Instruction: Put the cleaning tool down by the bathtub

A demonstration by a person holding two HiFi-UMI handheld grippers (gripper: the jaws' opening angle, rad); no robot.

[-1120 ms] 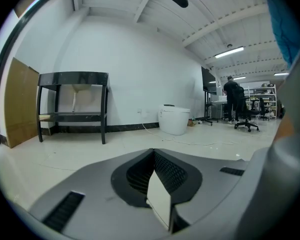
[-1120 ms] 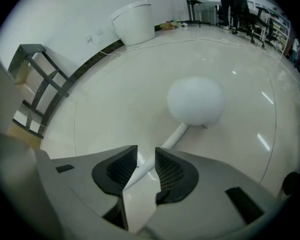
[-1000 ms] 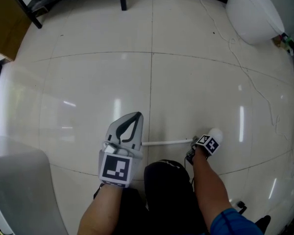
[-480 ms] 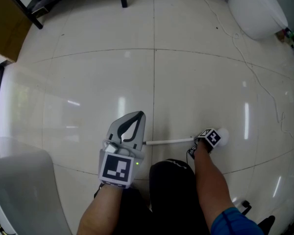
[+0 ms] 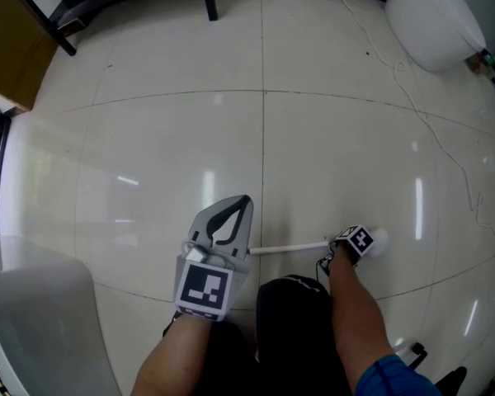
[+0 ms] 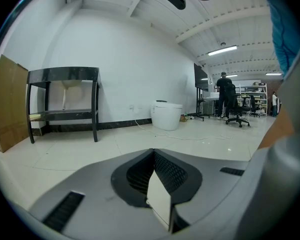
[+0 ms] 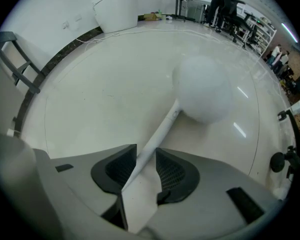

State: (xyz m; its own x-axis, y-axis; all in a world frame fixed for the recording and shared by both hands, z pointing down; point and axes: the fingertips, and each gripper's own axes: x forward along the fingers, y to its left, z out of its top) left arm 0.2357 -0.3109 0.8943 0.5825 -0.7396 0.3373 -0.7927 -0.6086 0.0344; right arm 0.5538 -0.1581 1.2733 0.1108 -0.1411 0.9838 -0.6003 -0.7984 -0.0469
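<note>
The white brush [image 7: 200,91] has its round head low over the floor [image 5: 148,139] just ahead of the right tool [image 7: 146,155], and its thin handle runs back between the jaws. Those jaws are opening, with a gap showing beside the handle. The left tool [image 6: 153,156] is closed and empty. Bare tiles lie ahead; a cord [image 5: 421,130] and a toilet [image 5: 433,19] are well apart to the right.
</note>
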